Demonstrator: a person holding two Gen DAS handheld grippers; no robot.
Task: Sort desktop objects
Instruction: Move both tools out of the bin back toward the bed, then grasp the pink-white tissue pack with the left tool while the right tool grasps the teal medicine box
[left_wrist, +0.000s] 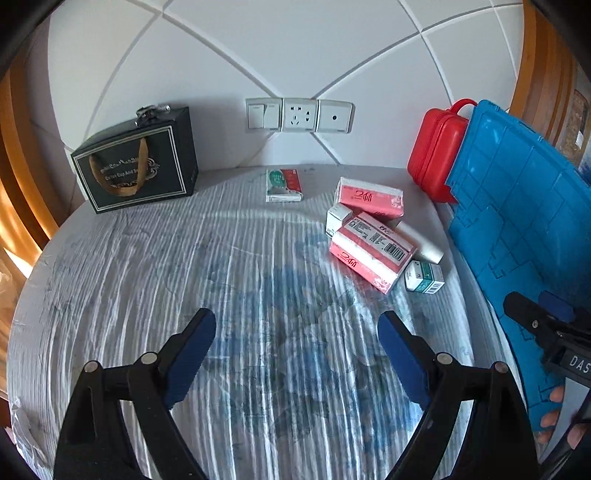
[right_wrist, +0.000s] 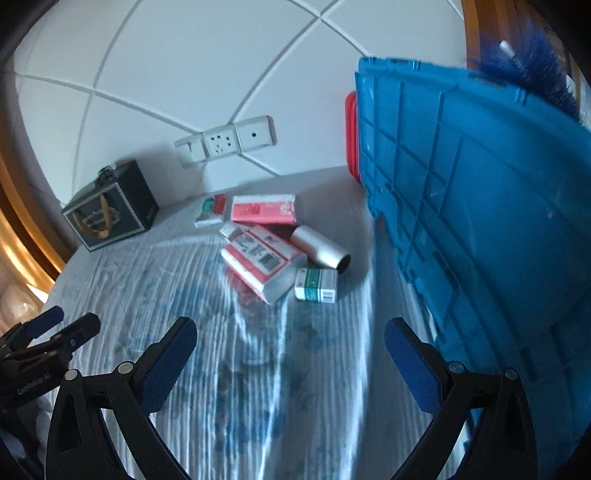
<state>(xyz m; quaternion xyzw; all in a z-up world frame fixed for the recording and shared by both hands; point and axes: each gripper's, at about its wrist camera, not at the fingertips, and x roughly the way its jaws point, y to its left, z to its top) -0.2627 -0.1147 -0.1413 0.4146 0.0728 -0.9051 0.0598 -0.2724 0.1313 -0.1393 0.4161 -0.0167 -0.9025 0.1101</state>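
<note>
Several small items lie in a loose pile on the striped table cover (left_wrist: 184, 258): two pink tissue packs (left_wrist: 371, 249) (right_wrist: 264, 210), a small white box (left_wrist: 338, 218), a green-and-white box (left_wrist: 424, 277) (right_wrist: 317, 284), a beige cylinder (right_wrist: 321, 249) and a green-and-red pack (left_wrist: 283, 184) near the wall. My left gripper (left_wrist: 297, 332) hovers open above the bare cover, short of the pile. My right gripper (right_wrist: 291, 343) is also open with nothing between its fingers, just in front of the green-and-white box.
A blue plastic crate (left_wrist: 517, 206) (right_wrist: 480, 221) stands along the right side, with a red case (left_wrist: 436, 155) behind it by the wall. A black gift box (left_wrist: 136, 162) with a ribbon handle sits at the back left. Wall sockets (left_wrist: 299, 115) are above the table.
</note>
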